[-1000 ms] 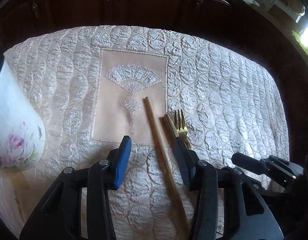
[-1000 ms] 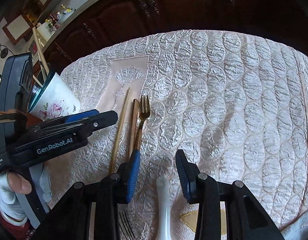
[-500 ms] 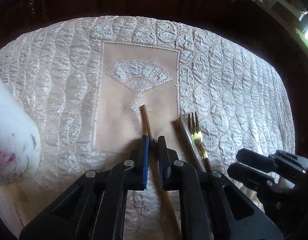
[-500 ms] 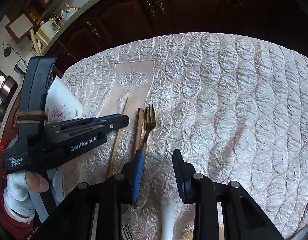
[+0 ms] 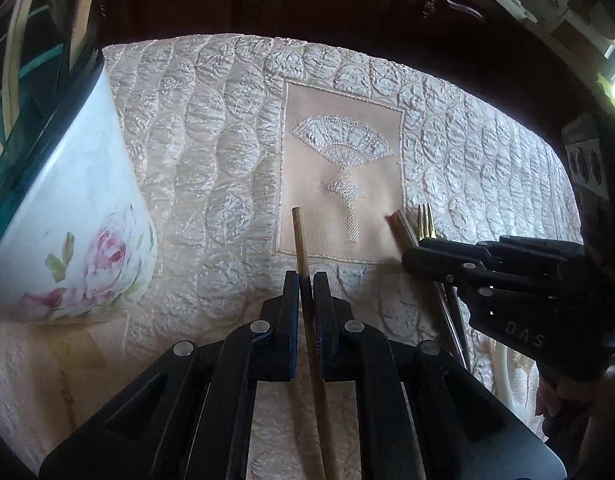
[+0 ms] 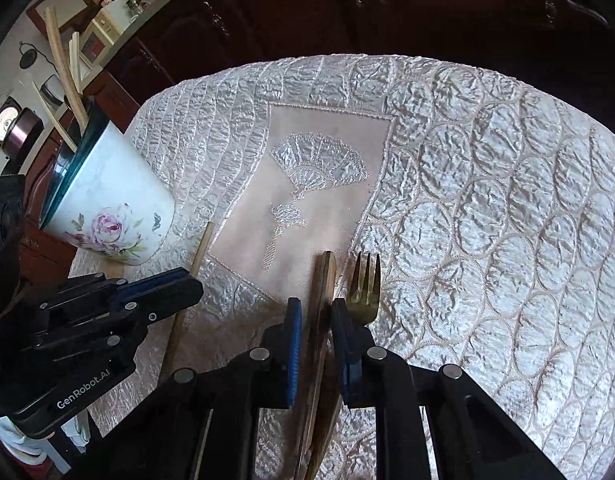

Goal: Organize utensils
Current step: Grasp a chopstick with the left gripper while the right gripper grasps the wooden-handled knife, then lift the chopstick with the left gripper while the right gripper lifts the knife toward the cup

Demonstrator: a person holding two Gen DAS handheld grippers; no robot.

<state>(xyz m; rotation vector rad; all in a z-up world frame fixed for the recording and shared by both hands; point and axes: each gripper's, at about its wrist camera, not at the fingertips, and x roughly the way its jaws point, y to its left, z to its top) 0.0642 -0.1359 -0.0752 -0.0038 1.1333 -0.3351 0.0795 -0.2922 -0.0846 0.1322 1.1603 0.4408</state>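
Observation:
My left gripper (image 5: 306, 280) is shut on a light wooden chopstick (image 5: 299, 240) whose tip points away over the cloth; it also shows in the right wrist view (image 6: 201, 246). My right gripper (image 6: 316, 308) is closed around a darker wooden utensil (image 6: 325, 276) that lies on the cloth. A gold fork (image 6: 363, 288) lies just right of it, tines pointing away. A white floral cup (image 5: 75, 216) with a dark rim stands at the left and holds several sticks (image 6: 63, 64).
The table is covered by a quilted cream cloth (image 6: 487, 208) with a beige fan-embroidered panel (image 5: 343, 168). A white spoon handle (image 5: 503, 372) shows at the right, behind the right gripper. Dark wooden cabinets (image 6: 307, 8) stand behind the table.
My left gripper closed on the chopstick and shifted left toward the cup. My right gripper moved forward and closed around the darker wooden utensil beside the fork.

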